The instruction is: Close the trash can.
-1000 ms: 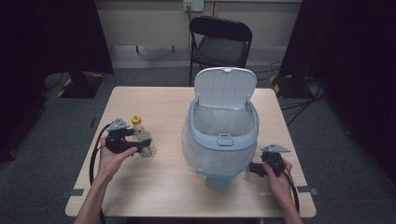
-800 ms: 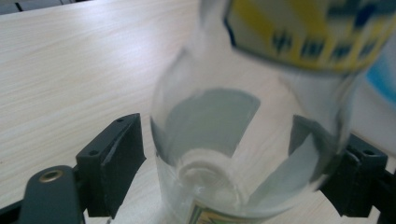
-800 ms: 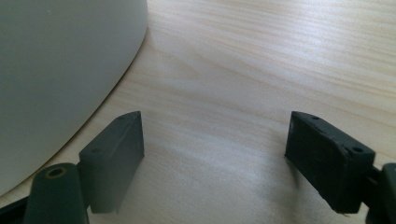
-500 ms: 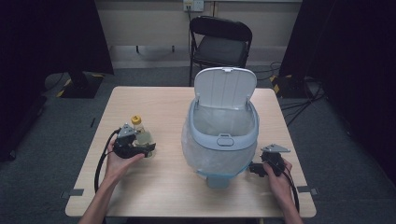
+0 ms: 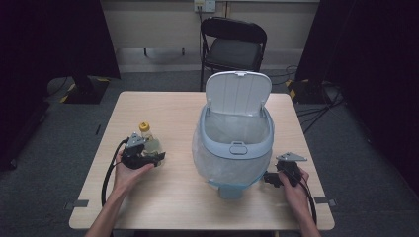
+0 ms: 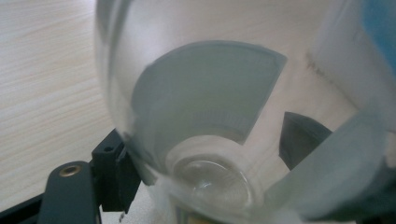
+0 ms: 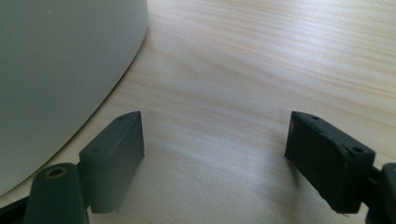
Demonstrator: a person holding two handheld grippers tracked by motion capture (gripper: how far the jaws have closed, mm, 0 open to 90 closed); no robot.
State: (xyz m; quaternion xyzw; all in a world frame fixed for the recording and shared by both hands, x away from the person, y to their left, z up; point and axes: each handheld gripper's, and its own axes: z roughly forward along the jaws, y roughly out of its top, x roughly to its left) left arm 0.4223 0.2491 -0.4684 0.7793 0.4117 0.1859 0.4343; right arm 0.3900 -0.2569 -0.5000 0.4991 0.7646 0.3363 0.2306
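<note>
Left gripper (image 5: 148, 157) sits around the clear bottle (image 5: 148, 144) with the yellow cap, on the table (image 5: 163, 207) left of the open bin (image 5: 236, 148); its jaws have just been closing, bottle between them, firm contact not yet certain. Right gripper (image 5: 269, 178) rests spread and empty beside the bin. Best to squeeze squarely on the bottle's body before lifting, since it is smooth and rounded.

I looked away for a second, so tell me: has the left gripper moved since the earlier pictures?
Yes. The left gripper has slid toward the bin and come down around the bottle, which stands between its fingers as they have just been closing.
</note>
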